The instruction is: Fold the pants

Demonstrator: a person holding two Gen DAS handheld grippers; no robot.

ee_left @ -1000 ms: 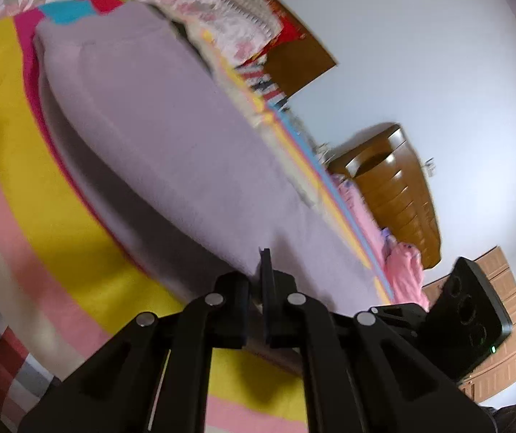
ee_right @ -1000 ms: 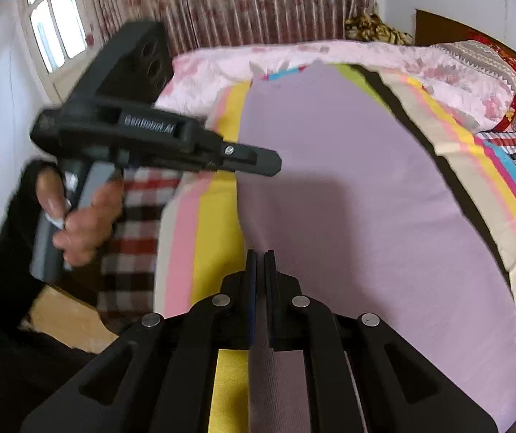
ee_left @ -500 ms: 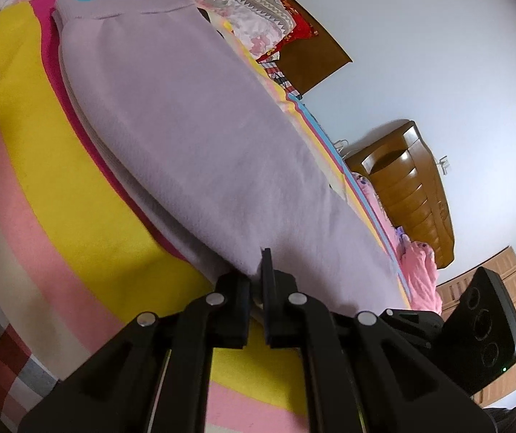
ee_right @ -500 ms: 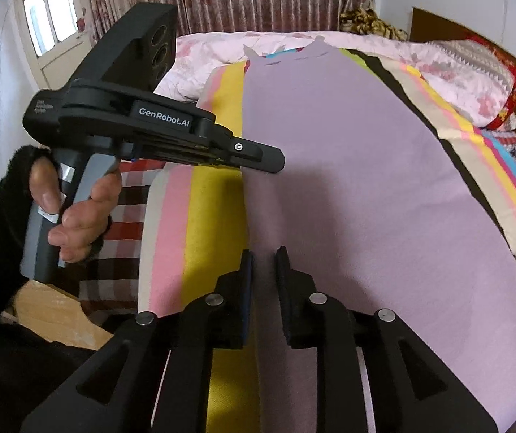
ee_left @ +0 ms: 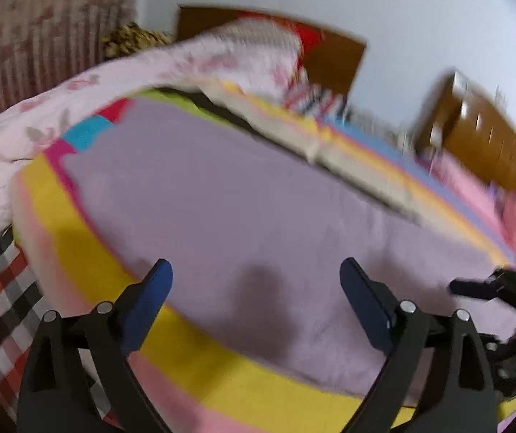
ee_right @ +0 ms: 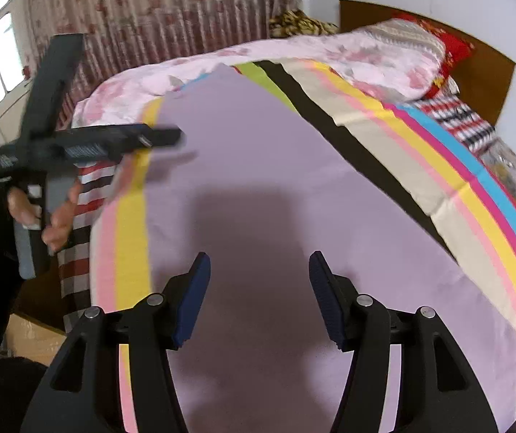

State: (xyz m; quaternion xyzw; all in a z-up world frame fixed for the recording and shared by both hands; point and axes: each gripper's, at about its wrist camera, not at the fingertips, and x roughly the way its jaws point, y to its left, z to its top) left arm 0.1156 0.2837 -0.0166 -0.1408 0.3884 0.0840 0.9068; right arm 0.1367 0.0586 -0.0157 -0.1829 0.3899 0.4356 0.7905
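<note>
Both jaws spread, nothing held: left gripper (ee_left: 256, 279), right gripper (ee_right: 259, 278). Pants (ee_right: 258, 166) lie flat on bed (ee_right: 474, 195); far hem is best pinched squarely

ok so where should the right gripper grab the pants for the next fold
Probably the near end of the pants, at the edge just below the open right gripper, coming down from above with one finger slipped under. The cloth lies flat and long on the striped sheet, so only an edge gives the fingers a lip to pinch. The left gripper could take the same end.
</note>
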